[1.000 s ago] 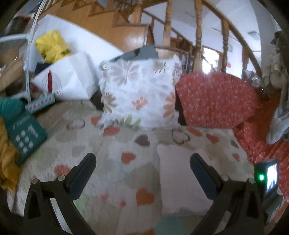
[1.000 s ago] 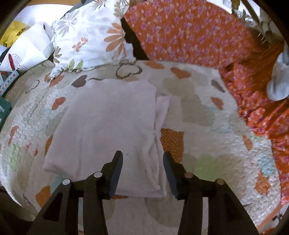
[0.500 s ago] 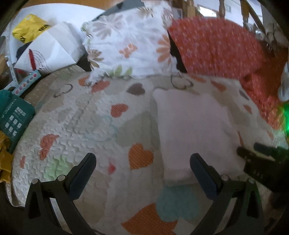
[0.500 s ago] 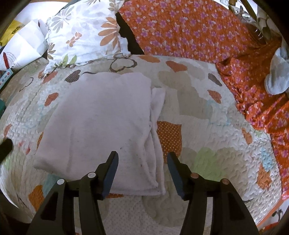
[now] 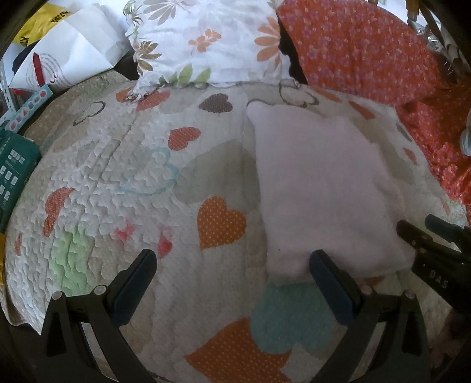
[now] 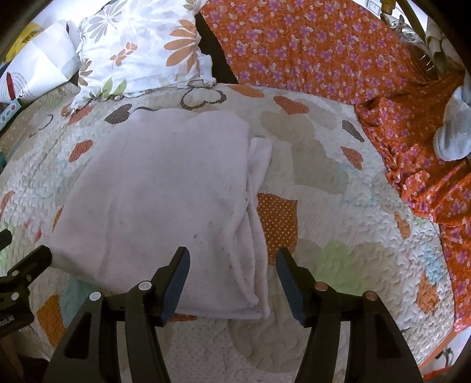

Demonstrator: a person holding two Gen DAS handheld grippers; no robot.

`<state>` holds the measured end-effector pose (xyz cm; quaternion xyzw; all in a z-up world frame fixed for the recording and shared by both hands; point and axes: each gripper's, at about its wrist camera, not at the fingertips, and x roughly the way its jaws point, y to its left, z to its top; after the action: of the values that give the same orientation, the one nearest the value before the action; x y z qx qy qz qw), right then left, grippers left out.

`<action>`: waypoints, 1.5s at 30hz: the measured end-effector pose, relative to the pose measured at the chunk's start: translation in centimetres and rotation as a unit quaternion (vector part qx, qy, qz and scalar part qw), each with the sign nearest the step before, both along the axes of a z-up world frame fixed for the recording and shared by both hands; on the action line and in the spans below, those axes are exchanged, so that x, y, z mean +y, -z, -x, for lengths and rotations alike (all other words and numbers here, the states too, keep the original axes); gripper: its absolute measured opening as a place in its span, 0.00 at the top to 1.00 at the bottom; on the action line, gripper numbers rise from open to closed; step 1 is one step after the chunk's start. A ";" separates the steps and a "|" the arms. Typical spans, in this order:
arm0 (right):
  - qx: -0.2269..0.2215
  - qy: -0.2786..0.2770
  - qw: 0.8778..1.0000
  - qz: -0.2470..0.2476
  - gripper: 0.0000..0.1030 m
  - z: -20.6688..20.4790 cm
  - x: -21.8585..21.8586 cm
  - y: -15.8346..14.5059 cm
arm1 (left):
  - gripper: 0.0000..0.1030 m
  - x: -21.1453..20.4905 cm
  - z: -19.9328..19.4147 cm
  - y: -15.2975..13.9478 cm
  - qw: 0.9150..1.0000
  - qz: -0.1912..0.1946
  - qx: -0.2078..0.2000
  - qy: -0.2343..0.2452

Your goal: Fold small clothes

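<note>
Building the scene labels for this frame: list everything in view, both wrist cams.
folded cloth: 1, pale pink-white, flat on the quilt, mid-frame
quilt: 1, cream with coloured hearts, covers the surface
floral pillow: 1, white with orange and grey flowers, back left
orange fabric: flower-print, back and right side; piece count unclear
grey-white garment: 1, bunched on the orange fabric, right edge
white bag: 1, red mark, back left
yellow item: 1, top left corner
teal box: 1, left edge
left gripper: black, jaws open, at the cloth's near left corner
right gripper: black, jaws open and just been opening, over the cloth's near right edge
</note>
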<state>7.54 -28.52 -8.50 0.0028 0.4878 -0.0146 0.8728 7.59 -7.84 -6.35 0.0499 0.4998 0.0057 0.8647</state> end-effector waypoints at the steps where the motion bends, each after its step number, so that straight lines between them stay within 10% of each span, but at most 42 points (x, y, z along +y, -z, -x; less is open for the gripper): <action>1: 0.000 0.000 1.000 0.001 0.36 0.0 0.0 0.0 | 0.00 0.0 0.1 0.0 1.000 0.000 0.000 0.001; 45: 0.002 0.025 0.995 0.099 0.32 0.0 -0.1 0.3 | 0.00 0.5 0.4 0.7 1.000 0.001 0.008 -0.001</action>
<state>7.52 -28.57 -8.82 -0.0712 0.4852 -0.0847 0.8674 7.21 -7.35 -7.04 0.0489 0.5067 0.0059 0.8607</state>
